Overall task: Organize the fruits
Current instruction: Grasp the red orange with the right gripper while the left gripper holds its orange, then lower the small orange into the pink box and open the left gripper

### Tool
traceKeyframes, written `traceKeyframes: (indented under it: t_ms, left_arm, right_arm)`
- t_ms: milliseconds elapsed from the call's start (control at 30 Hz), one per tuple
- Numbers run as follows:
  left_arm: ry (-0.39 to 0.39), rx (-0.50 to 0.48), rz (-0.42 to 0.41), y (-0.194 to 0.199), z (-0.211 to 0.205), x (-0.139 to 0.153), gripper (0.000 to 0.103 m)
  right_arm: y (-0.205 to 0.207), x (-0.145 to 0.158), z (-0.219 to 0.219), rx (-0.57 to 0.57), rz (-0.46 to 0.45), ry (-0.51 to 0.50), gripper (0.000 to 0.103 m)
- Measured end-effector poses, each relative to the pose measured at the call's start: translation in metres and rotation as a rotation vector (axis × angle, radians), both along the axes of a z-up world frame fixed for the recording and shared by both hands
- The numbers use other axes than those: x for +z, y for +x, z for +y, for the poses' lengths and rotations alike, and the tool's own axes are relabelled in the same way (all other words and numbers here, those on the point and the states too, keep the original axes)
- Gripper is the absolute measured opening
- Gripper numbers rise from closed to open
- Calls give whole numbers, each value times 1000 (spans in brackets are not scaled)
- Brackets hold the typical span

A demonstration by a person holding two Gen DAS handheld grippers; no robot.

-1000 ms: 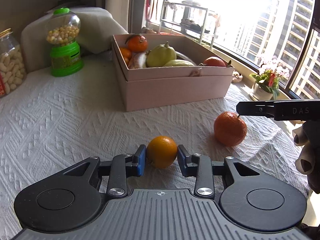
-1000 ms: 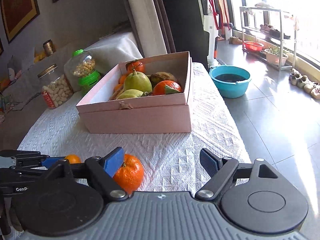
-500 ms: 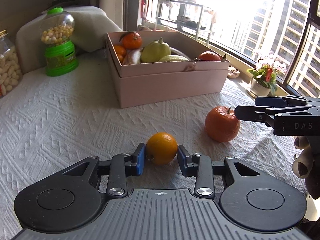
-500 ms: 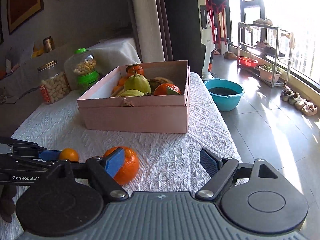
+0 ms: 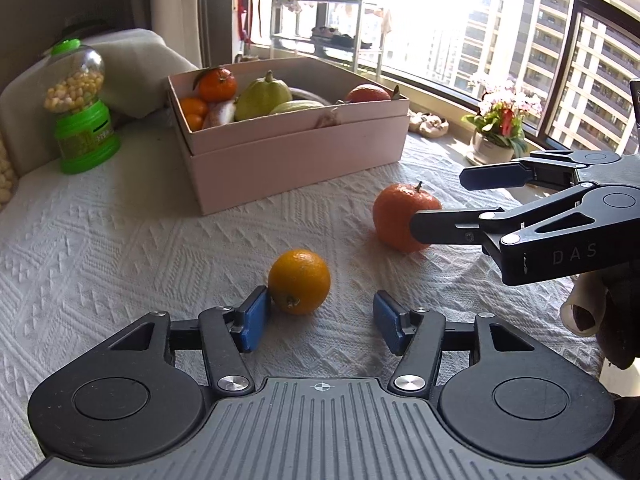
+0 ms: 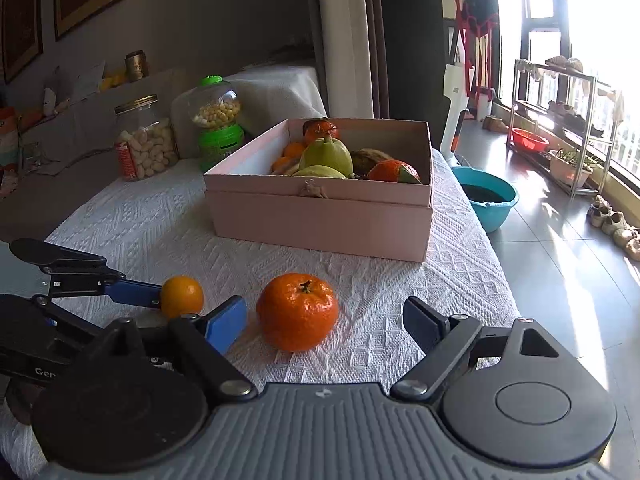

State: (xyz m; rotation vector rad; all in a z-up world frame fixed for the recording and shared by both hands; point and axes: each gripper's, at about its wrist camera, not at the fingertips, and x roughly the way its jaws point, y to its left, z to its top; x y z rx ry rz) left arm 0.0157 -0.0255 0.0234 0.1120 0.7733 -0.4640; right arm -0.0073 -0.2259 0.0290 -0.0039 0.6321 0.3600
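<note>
- Far off to the left of my left hand-held gripper (image 5: 320, 314), a green candy dispenser (image 5: 80, 108) stands on the white-clothed surface (image 5: 120, 248).
- My left hand-held gripper has just been opening: its blue pads now stand wide apart. The small yellow-orange fruit (image 5: 299, 281) rests on the surface between them, right against the left pad (image 5: 254, 318) and clear of the right one, so nothing is gripped.
- Straight ahead and well beyond that fruit, the pink box (image 5: 296, 152) holds oranges, two green fruits and other pieces I cannot make out.
- To the right of my left hand-held gripper, the larger orange (image 5: 400, 216) with a stem sits on the surface, near the small fruit but apart from it.
- My right hand-held gripper (image 6: 324, 324) has been opening a little further; its jaws stand wide on either side of the larger orange (image 6: 298, 311), neither pad touching it.
- In the right wrist view the small fruit (image 6: 182, 296) lies to the left of that hand-held gripper, beside the left one's blue pad (image 6: 132, 292).
- A blue basin (image 6: 490, 202) stands on the floor, off to the right past the surface's edge.
</note>
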Motion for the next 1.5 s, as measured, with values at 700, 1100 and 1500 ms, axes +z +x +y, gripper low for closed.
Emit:
traceKeyframes:
  t_ms: [700, 1100, 1500]
  left_arm:
    - [-70, 128, 20, 5, 31, 2, 44]
    - [-91, 123, -7, -2, 31, -2, 52]
    - [-191, 126, 59, 15, 15, 0, 44]
  right_arm:
    - [8, -22, 17, 17, 151, -112, 103]
    - [21, -11, 27, 47, 93, -73, 50]
    - [9, 1, 6, -66, 48, -38, 49]
